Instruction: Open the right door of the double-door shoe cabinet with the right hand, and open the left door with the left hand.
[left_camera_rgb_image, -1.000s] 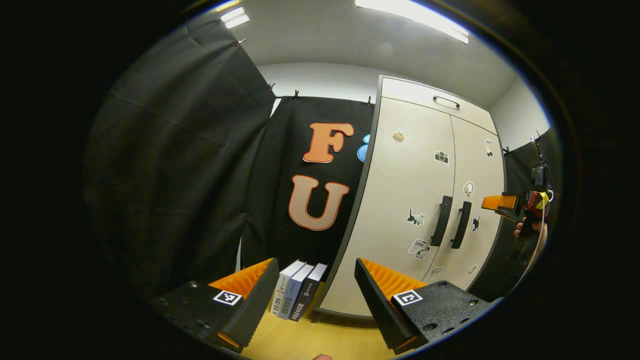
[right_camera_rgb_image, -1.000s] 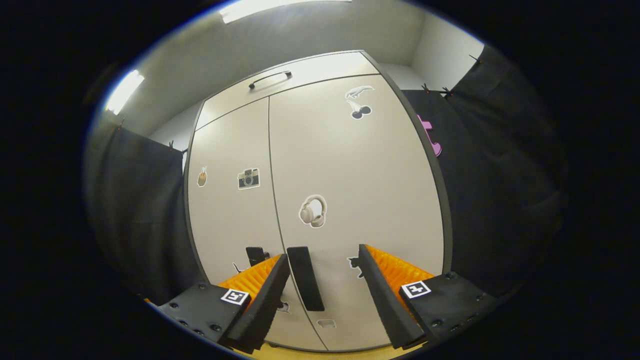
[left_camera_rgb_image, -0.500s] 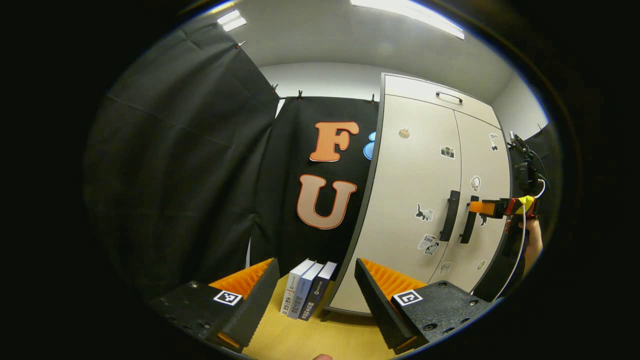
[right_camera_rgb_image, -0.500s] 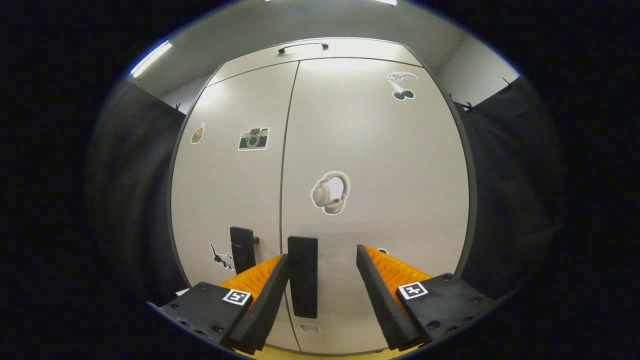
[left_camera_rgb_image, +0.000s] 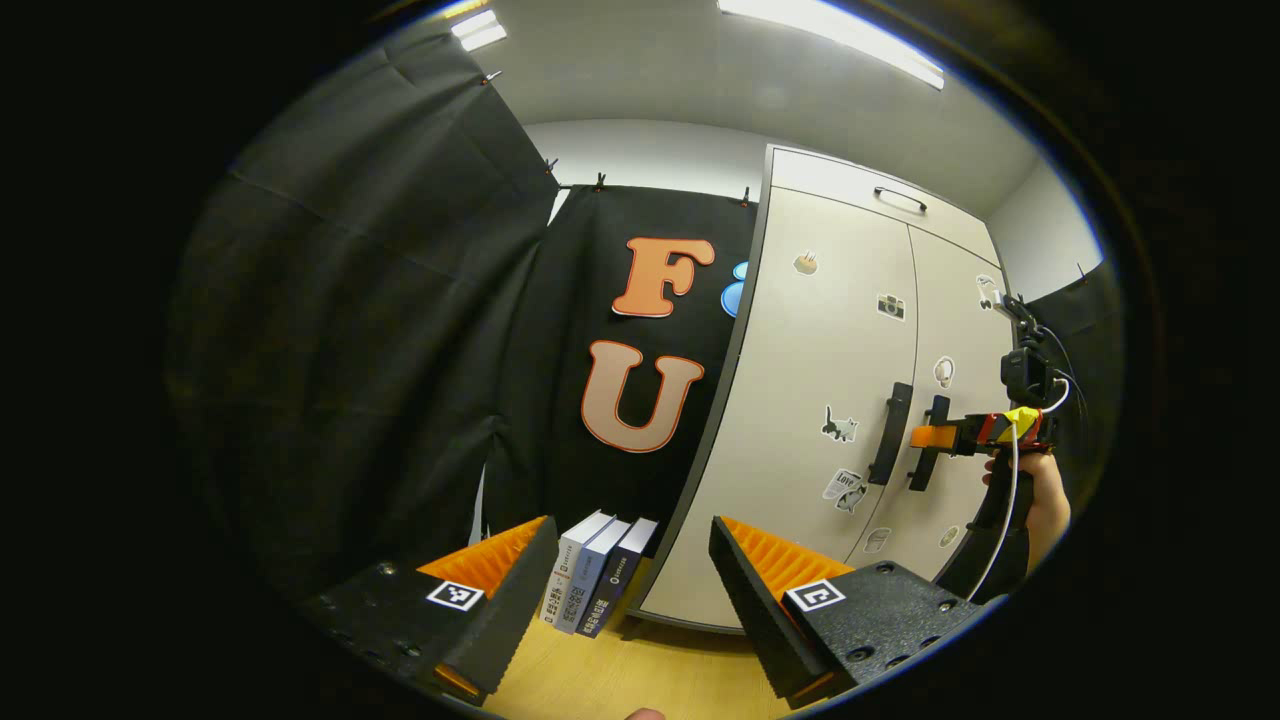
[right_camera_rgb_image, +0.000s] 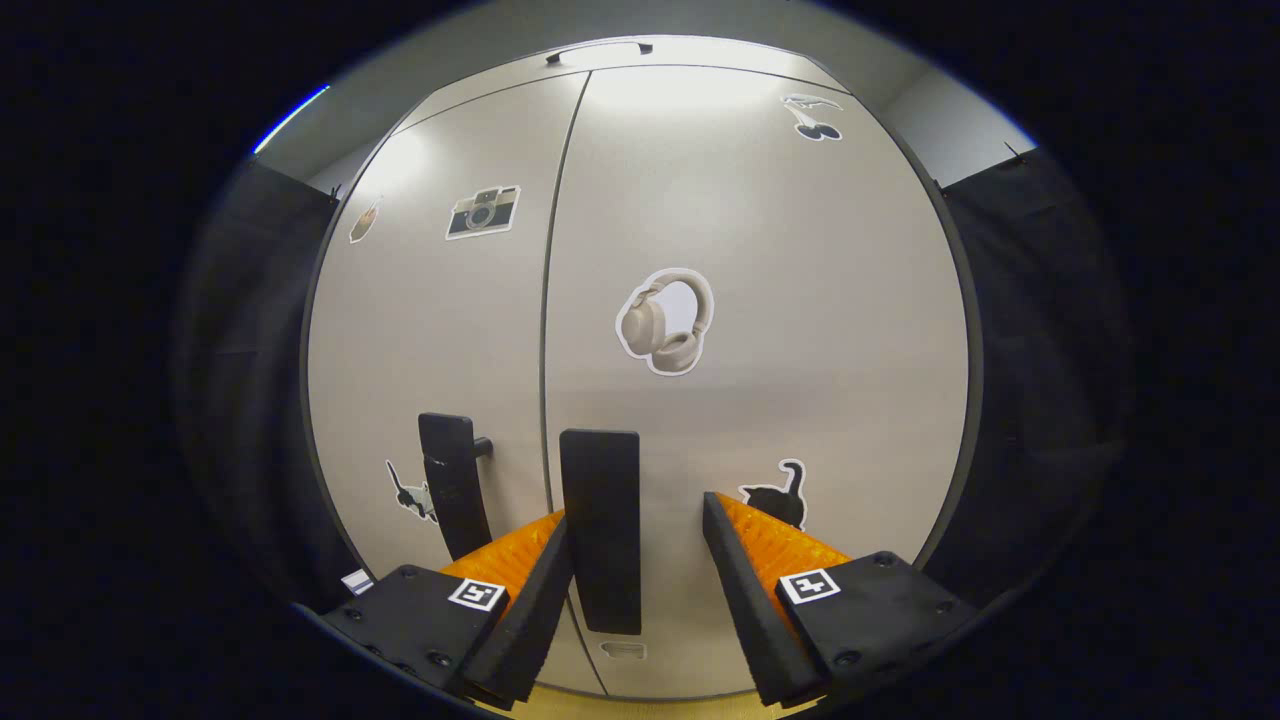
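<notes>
The pale double-door shoe cabinet (left_camera_rgb_image: 800, 380) stands at the right of the left gripper view with both doors shut. Its two black vertical handles sit side by side: the left door handle (left_camera_rgb_image: 890, 432) and the right door handle (left_camera_rgb_image: 928, 445). My right gripper (right_camera_rgb_image: 637, 520) is open, and the right door handle (right_camera_rgb_image: 600, 530) stands between its fingers, close to the left one. The left door handle (right_camera_rgb_image: 455, 485) lies just beyond that finger. My left gripper (left_camera_rgb_image: 632, 530) is open and holds nothing, well back from the cabinet and to its left. There the right gripper (left_camera_rgb_image: 930, 437), held by a hand (left_camera_rgb_image: 1040, 495), reaches the handles.
Three books (left_camera_rgb_image: 595, 585) stand on the wooden floor (left_camera_rgb_image: 640, 680) against the black cloth wall, left of the cabinet. A top flap with a small handle (left_camera_rgb_image: 900, 198) sits above the doors. Stickers dot both doors. Black cloth hangs on both sides of the cabinet.
My right gripper has moved in toward the cabinet, so the right door handle now stands deeper between its fingers. The left gripper has only shifted slightly. Both doors stay shut.
</notes>
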